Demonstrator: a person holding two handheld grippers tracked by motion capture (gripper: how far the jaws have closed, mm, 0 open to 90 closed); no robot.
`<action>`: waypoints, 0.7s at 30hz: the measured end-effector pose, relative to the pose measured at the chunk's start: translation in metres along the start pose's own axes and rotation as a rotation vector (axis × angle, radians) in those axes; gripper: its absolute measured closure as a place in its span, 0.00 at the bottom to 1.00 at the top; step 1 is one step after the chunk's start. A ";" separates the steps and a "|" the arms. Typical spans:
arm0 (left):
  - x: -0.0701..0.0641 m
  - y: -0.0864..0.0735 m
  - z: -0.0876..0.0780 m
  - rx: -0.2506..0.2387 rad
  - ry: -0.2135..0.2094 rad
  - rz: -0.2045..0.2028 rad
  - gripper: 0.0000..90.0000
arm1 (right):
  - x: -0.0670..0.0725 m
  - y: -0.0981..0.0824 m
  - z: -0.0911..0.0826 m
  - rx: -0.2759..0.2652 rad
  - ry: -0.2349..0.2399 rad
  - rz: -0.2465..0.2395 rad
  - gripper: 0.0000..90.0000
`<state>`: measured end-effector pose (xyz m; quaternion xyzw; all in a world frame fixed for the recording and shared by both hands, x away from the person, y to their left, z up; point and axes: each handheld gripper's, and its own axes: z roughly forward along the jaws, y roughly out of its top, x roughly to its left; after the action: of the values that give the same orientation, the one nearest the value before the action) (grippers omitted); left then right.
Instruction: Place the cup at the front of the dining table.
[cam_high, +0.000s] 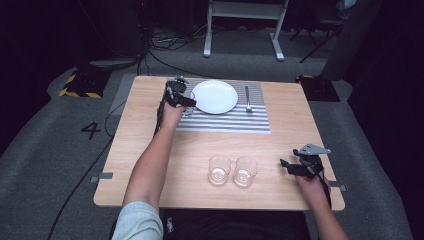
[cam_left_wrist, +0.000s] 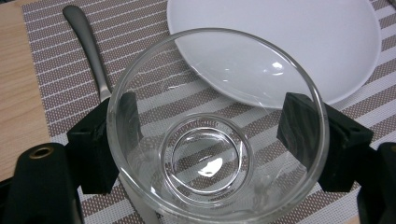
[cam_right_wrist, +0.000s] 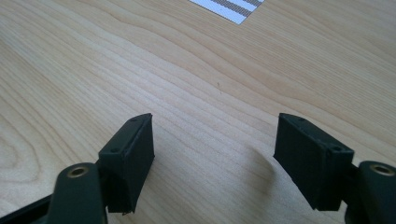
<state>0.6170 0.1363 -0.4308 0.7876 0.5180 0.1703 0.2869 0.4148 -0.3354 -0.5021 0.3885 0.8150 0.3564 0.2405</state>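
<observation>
My left gripper (cam_high: 183, 100) (cam_left_wrist: 212, 116) is shut on a clear empty glass (cam_left_wrist: 205, 154) (cam_high: 188, 107), one black pad on each side of its wall. The glass is upright over the striped placemat (cam_left_wrist: 56, 65) (cam_high: 225, 122), just left of the white plate (cam_high: 215, 96) (cam_left_wrist: 299, 42). Whether its base touches the mat I cannot tell. My right gripper (cam_high: 286, 165) (cam_right_wrist: 212, 135) stands open low over bare wood near the table's right front, with nothing between its jaws.
Two more empty glasses (cam_high: 219, 170) (cam_high: 245, 171) stand side by side near the front edge, left of the right gripper. A metal utensil (cam_high: 247, 98) lies right of the plate. Another utensil's handle (cam_left_wrist: 88, 42) lies on the mat beside the held glass.
</observation>
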 end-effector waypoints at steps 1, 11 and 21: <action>0.000 0.000 0.001 0.006 -0.001 0.003 0.21 | 0.000 0.000 0.000 0.000 0.000 0.001 0.32; 0.000 -0.002 0.007 0.026 -0.005 0.009 0.21 | 0.000 0.000 0.000 -0.002 -0.005 -0.002 0.32; -0.002 -0.005 0.006 0.025 -0.017 0.023 0.20 | 0.000 0.000 0.000 0.000 -0.005 -0.006 0.32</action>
<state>0.6154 0.1342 -0.4387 0.7985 0.5085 0.1606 0.2793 0.4144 -0.3351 -0.5021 0.3870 0.8154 0.3550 0.2435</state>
